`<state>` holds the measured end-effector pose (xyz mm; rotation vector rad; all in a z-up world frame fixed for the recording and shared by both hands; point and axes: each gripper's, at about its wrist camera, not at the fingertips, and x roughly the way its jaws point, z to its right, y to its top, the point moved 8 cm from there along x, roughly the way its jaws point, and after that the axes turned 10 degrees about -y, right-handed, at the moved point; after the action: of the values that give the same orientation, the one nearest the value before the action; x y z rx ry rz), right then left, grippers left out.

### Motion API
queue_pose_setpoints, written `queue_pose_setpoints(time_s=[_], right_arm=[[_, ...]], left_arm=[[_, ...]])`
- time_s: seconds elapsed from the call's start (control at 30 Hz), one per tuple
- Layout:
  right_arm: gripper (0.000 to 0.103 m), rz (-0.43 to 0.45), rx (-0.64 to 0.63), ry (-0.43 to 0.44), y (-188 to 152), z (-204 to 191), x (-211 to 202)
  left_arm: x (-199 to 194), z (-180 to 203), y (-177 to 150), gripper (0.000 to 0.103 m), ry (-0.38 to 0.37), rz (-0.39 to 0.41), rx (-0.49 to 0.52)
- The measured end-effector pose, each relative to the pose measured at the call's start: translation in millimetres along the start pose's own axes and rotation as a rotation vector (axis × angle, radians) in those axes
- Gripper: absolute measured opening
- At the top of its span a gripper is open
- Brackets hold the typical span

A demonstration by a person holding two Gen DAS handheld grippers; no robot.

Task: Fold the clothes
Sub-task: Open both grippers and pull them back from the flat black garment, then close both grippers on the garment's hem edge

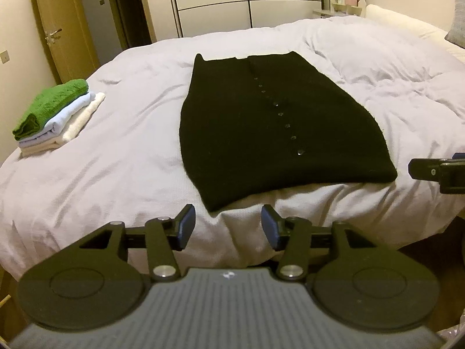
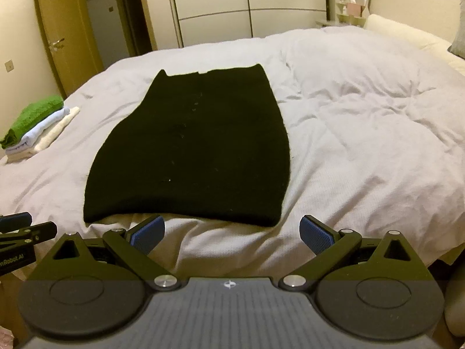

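Bare duvet [image 2: 363,133] right of black cardigan's [image 2: 197,145] edge.

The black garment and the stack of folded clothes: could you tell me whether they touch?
Apart. The left wrist view shows bare duvet between the black garment and the stack of folded clothes.

Both grippers clear of the bed's near edge, nothing held

Left gripper [image 1: 228,226]: jaws partly apart, blue pads [image 1: 186,228] facing each other across an empty gap, tilted down toward the near edge of the bed; fingers level side to side. Right gripper [image 2: 232,237]: jaws spread wide, blue pads [image 2: 146,237] angled outward, nothing between them, same downward tilt. Each gripper shows at the other's frame edge: right one at the right side of the left wrist view, left one at the left side of the right wrist view, so they sit side by side, apart
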<state>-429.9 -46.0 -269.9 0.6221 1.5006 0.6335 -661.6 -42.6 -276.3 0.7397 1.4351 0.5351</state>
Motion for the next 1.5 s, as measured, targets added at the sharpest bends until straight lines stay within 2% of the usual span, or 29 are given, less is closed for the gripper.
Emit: queue_pose_setpoints(time_s=[0.93, 1.2, 1.27, 1.43, 1.5], right_arm=[[0.102, 0.018, -0.020, 0.017, -6, -12, -19], [0.102, 0.013, -0.016, 0.049, -7, -16, -14], [0.102, 0.036, -0.009, 0.066, -5, -16, -14], [0.101, 0.282, 0.104, 0.204, 12, -3, -39], [0.100, 0.378, 0.151, 0.227, 18, 8, -46]], left_arm=[[-16, 0, -8, 0.053, 0.006, 0.023, 0.001], [-13, -8, -9, 0.053, 0.002, 0.030, -0.013], [-10, -13, -9, 0.053, -0.002, 0.034, -0.019], [5, -29, -12, 0.052, -0.012, 0.040, -0.039], [14, -35, -12, 0.051, -0.010, 0.041, -0.030]])
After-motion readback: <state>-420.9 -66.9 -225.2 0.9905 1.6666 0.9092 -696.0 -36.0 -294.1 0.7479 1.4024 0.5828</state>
